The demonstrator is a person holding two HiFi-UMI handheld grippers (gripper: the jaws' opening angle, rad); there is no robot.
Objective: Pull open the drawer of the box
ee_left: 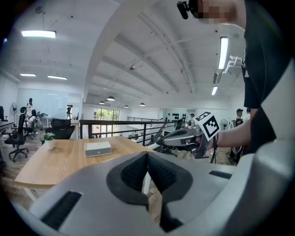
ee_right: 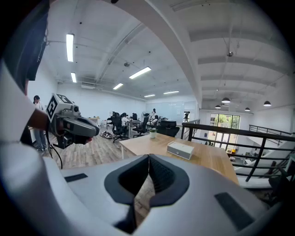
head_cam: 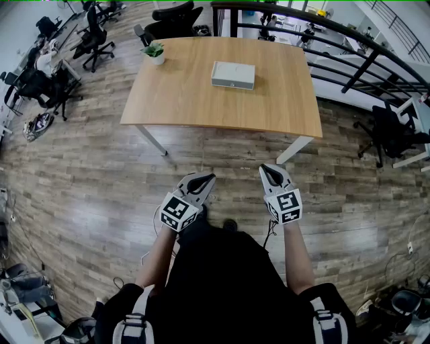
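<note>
A small grey-white box (head_cam: 233, 74) with a drawer lies on the wooden table (head_cam: 201, 101), near its middle. The same box (ee_left: 97, 148) shows far off in the left gripper view, and the box (ee_right: 180, 150) also in the right gripper view. Both grippers are held over the floor, well short of the table. My left gripper (head_cam: 207, 179) is shut with nothing in it. My right gripper (head_cam: 265, 169) is shut and empty too. In each gripper view the jaws meet along a thin line.
A small potted plant (head_cam: 155, 52) stands at the table's far left corner. Office chairs (head_cam: 176, 20) stand behind the table and at the left. A black railing (head_cam: 349, 47) runs along the right. Wood floor (head_cam: 101, 181) lies between me and the table.
</note>
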